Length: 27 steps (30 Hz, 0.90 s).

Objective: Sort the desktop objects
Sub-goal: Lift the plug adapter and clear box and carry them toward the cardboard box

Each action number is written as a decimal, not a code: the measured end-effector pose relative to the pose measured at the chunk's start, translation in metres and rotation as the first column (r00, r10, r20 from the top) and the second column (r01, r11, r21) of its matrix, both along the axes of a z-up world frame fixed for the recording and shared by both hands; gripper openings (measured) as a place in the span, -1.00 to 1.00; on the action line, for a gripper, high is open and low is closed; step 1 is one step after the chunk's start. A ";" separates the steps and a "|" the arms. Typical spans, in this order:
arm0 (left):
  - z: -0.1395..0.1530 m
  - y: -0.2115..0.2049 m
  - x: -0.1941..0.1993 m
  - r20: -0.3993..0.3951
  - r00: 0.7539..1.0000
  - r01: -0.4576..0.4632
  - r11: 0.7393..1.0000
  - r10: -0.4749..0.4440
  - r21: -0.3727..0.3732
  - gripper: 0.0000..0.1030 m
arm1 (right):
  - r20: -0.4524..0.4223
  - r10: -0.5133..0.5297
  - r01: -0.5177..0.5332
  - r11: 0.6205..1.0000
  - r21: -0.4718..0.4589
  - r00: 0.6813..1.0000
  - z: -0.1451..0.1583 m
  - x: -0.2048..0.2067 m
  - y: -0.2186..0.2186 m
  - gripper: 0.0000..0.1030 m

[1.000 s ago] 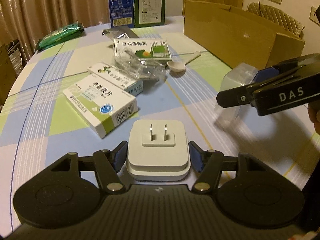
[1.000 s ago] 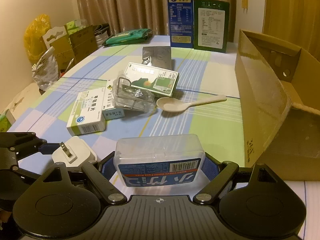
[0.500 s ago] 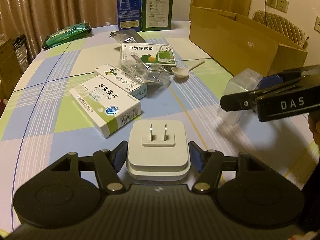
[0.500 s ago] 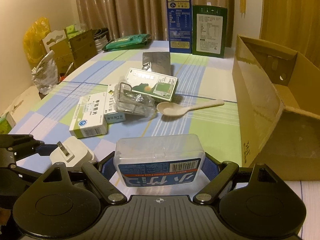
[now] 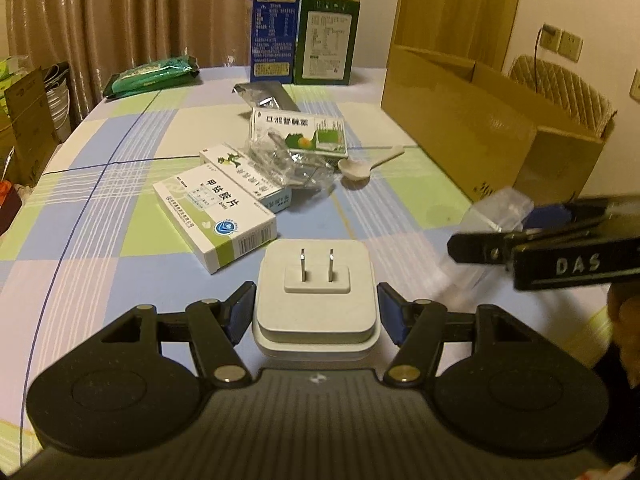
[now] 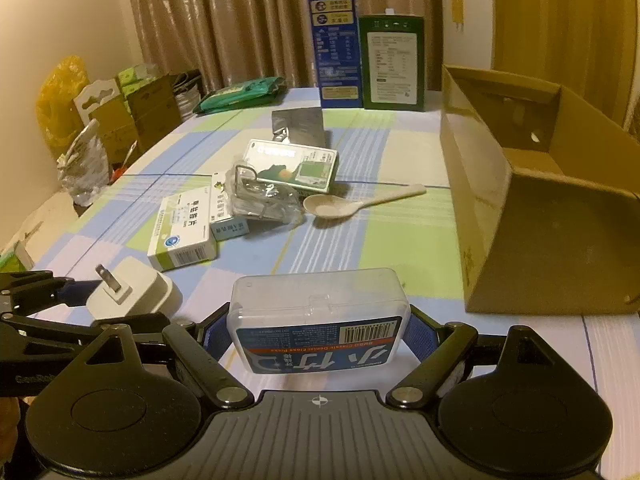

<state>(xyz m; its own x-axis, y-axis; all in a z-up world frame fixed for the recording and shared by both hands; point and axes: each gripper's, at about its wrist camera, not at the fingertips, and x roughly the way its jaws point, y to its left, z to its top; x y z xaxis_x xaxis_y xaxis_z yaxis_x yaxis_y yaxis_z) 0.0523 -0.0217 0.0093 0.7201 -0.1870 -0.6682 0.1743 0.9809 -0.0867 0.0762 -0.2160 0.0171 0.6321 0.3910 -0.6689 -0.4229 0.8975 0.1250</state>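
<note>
While the left gripper (image 5: 316, 306) clamps a white plug adapter (image 5: 316, 284) between its blue pads, prongs facing up and away, the right gripper (image 6: 319, 338) is closed on a clear floss pick box (image 6: 319, 320) with a blue label. Both are held above the checked counter (image 5: 120, 248), the right one off to the left gripper's right side. Just beyond the adapter lies a white and green medicine box (image 5: 214, 216), with a second slim medicine box (image 5: 248, 180) touching its far side. A crumpled clear plastic wrapper (image 5: 288, 164) rests partly on that slim box and against a green-pictured medicine box (image 5: 300, 134) behind it. A pale spoon (image 6: 352, 204) lies just right of the wrapper, its handle pointing toward an open cardboard box (image 6: 532, 200) standing at the counter's right side. Farther back sits a silver foil pouch (image 6: 300, 124), then a green wipes packet (image 6: 240, 94) at far left, and two upright cartons, a blue carton (image 6: 334, 44) beside a dark green carton (image 6: 394, 64).
</note>
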 end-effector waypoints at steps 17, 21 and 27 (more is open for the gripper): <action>0.017 -0.016 -0.027 0.028 0.999 -0.037 0.999 0.037 -0.023 0.16 | 0.018 -0.070 0.069 0.996 0.050 0.997 0.017 -0.018 -0.020 0.62; 0.021 -0.016 -0.025 0.034 0.999 -0.042 0.999 0.042 -0.024 0.16 | 0.045 -0.093 0.091 0.995 0.052 0.995 0.035 -0.017 -0.027 0.62; 0.041 -0.026 -0.012 0.065 0.997 -0.030 0.999 0.033 -0.036 0.16 | 0.089 -0.161 0.155 0.985 0.077 0.983 0.076 0.000 -0.058 0.62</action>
